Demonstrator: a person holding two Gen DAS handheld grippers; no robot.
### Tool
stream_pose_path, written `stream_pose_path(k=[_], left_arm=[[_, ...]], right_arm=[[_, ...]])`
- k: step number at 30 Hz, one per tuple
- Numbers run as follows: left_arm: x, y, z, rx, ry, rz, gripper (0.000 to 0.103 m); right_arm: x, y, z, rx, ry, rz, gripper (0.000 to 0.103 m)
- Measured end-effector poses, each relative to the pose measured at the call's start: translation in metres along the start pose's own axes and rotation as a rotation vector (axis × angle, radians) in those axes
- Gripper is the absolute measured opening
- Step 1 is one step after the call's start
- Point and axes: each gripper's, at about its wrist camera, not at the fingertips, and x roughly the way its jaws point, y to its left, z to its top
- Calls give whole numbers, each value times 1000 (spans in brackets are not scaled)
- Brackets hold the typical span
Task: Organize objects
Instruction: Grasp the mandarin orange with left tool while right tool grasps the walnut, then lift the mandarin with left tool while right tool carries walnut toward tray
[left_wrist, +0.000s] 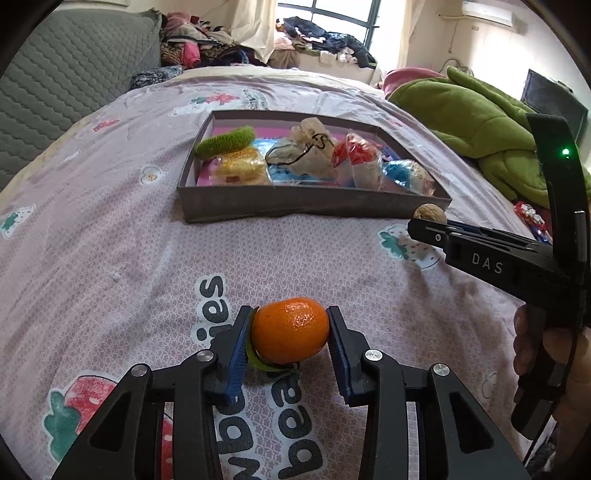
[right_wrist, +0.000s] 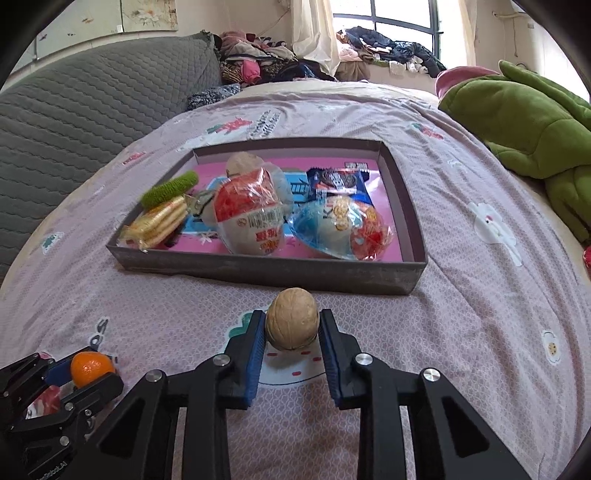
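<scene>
Bed (left_wrist: 129, 236): quilted cover, mauve w/ small lattice print, strawberry motifs and lettering partly cut off by the left gripper.

Left gripper (left_wrist: 290, 332): black frame, ribbed blue pads, fingers (left_wrist: 236, 350) closed on the mandarin (left_wrist: 290, 330). Fruit is oval, glossy, dimpled orange skin, a green leaf pinched against the left pad; underside hidden, so can't tell if it rests on the cover.

Right gripper (right_wrist: 292, 328): same build, fingers (right_wrist: 334, 362) clamped on the walnut (right_wrist: 292, 324), round, tan, matte, seam near its base. Sits just before the box's near wall.

Box (right_wrist: 266, 273): shallow rectangular tray, grey-brown card walls, pink printed floor. On the bed beyond both grippers. Contents:
- knitted green band (right_wrist: 170, 190), fuzzy, at left wall
- yellow wafer pack (right_wrist: 159, 221), clear wrap
- two crinkly film-wrapped rounded items, red/white (right_wrist: 251, 218) and blue/red (right_wrist: 340, 229); print unreadable
- dark biscuit packet (right_wrist: 338, 181), partly covered
- a pale rounded item behind, mostly hidden.

Green plush blanket (right_wrist: 524, 129) at right, cut off by the frame. A hand (left_wrist: 546, 354) on the right gripper's handle, mostly out of view.
</scene>
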Motion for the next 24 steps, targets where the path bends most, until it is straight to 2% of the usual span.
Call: stream_pose_path(k=[9,24], left_arm=[[-18,-7,10,14,-31,7,40],[-55,-25,47,32,-122,4,40]], right_arm=[[-23,6,6,-21,-29,6,29],[-77,11,26,-28,-129,-8,29]])
